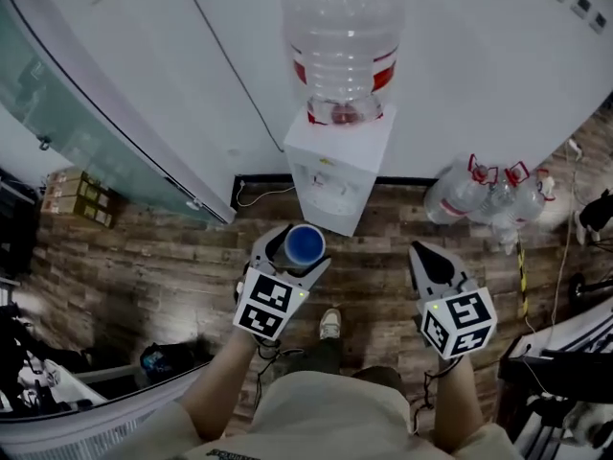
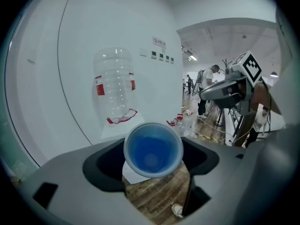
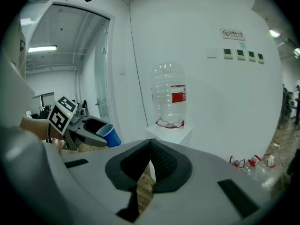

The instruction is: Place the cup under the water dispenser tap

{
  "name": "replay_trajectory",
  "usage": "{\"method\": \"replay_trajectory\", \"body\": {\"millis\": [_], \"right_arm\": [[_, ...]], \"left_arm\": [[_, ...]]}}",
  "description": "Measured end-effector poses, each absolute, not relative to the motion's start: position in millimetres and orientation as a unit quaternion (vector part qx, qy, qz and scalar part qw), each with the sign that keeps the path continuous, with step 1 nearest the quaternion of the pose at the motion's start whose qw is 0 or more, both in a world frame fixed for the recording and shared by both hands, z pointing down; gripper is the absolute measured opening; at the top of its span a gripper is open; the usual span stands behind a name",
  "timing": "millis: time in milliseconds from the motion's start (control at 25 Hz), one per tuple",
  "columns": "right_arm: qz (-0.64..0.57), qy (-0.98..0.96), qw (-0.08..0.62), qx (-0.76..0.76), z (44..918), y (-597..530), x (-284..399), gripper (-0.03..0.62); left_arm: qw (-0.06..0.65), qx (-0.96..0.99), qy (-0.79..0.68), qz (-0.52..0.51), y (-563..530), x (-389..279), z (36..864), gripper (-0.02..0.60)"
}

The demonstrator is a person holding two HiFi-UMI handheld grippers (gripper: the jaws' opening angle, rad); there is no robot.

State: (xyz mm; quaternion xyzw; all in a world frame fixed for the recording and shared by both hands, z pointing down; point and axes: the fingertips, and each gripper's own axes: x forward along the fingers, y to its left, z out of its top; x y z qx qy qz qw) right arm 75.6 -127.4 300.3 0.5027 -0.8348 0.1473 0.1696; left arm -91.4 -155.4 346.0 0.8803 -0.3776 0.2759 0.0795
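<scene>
A blue cup [image 1: 305, 244] sits upright between the jaws of my left gripper [image 1: 295, 253], which is shut on it; the cup [image 2: 153, 149] looks empty from above. The white water dispenser [image 1: 335, 175] stands against the wall just ahead, with a clear, nearly empty bottle [image 1: 342, 41] on top. Cup and left gripper hang a short way in front of it, slightly left. My right gripper [image 1: 426, 255] is level with the left one, to the dispenser's right, shut with nothing in it. The right gripper view shows its tips [image 3: 150, 144] meeting, and the cup [image 3: 111, 136] at its left.
Several spare water bottles [image 1: 488, 195] lie on the wooden floor right of the dispenser. A glass door [image 1: 86, 132] runs along the left. Desks and gear crowd the right edge [image 1: 565, 372]. People [image 2: 206, 86] stand far off down the room.
</scene>
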Motion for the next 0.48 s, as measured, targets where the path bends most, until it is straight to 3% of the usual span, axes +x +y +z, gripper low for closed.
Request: {"method": "replay_trajectory", "body": {"millis": [480], "right_arm": [[0.181, -0.827, 0.193, 0.496, 359.0, -177.0, 81.2, 0.006]], "left_arm": [[0.115, 0.87, -0.377, 0.297, -196.9, -86.5, 409.9, 0.37]]}}
